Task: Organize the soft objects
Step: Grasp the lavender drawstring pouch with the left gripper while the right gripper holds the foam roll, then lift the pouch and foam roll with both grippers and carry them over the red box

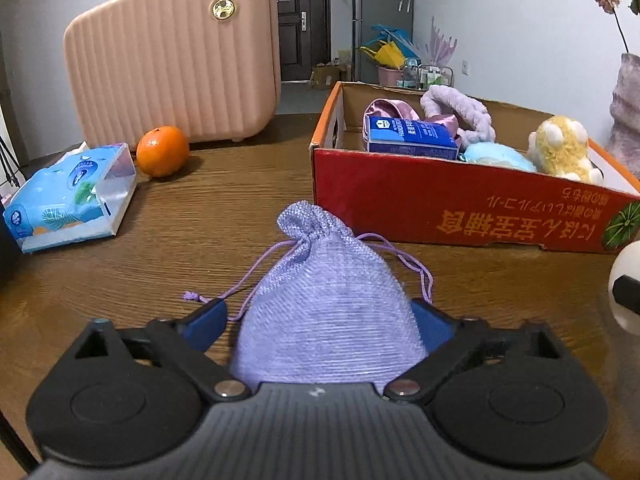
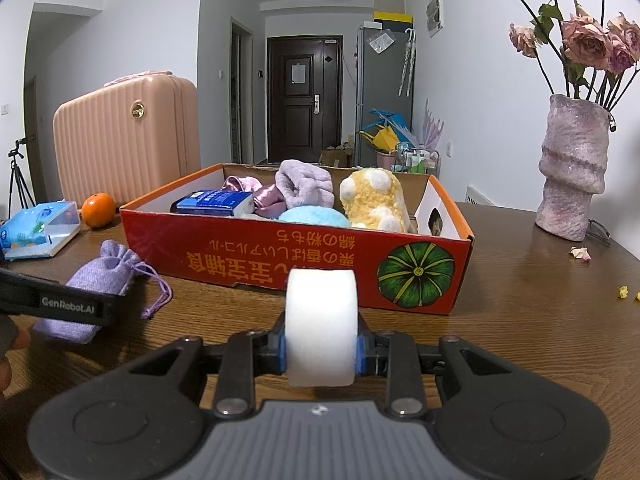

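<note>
The left gripper [image 1: 320, 320] is angled down over a lilac drawstring pouch [image 1: 324, 312] lying on the wooden table [image 1: 160, 240] before the red cardboard box [image 1: 460, 208]; whether its pads press the woven cloth cannot be told. "GenRobot.AI" is printed on its side. A white foam roll [image 2: 320, 328] is clamped by the right gripper [image 2: 322, 350].

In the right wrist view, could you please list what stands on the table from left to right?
Blue tissue pack → orange fruit → lilac drawstring pouch → red cardboard box of soft things → white foam roll in the right gripper → rough pink vase.
</note>
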### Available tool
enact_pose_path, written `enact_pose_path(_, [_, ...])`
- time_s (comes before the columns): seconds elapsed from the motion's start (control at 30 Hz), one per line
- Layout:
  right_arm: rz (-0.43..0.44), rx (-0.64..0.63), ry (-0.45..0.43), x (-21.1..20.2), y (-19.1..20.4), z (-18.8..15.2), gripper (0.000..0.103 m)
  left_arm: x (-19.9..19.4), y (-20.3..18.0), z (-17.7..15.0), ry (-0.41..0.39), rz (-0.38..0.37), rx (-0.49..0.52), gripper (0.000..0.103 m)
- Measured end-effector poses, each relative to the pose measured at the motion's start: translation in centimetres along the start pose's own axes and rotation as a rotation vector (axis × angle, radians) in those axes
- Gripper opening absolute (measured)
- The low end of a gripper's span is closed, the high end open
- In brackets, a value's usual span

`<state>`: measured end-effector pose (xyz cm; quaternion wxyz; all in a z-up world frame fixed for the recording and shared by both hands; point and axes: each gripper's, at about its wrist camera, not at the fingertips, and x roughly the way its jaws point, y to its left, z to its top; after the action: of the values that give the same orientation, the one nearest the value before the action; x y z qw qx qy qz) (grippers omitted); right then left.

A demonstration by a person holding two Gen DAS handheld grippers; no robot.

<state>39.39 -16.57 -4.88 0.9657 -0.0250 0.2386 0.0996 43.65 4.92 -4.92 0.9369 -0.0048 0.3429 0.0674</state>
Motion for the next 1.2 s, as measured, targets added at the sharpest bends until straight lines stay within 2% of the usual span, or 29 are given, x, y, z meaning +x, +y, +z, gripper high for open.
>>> enact_pose_path(0.1, [0.000, -0.001, 0.000, 0.0, 0.0, 0.0, 0.029, 0.1, 0.2, 0.0, 0.014, -0.032, -0.009, 0.069])
enact_pose_path(0.3, [0.004, 0.001, -0.002, 0.0, 0.1, 0.0, 0.029, -0.6, 0.0, -0.1, -0.012, -0.046, 0.004, 0.055])
enact_pose_path(0.73, [0.009, 0.013, -0.030, -0.5, -0.1, 0.3, 0.029, -4.3, -0.5, 0.0, -0.183, -0.068, 0.019, 0.053])
enact_pose_path(1.0, [0.012, 0.013, -0.101, -1.0, 0.0, 0.9, 0.029, -5.7, -1.0, 0.3, -0.255, -0.056, 0.037, 0.053])
enact_pose_path(1.2, [0.015, 0.007, -0.159, -0.7, 0.5, 1.8, 0.029, -6.8, -0.8, 1.1, -0.305, -0.069, 0.011, 0.053])
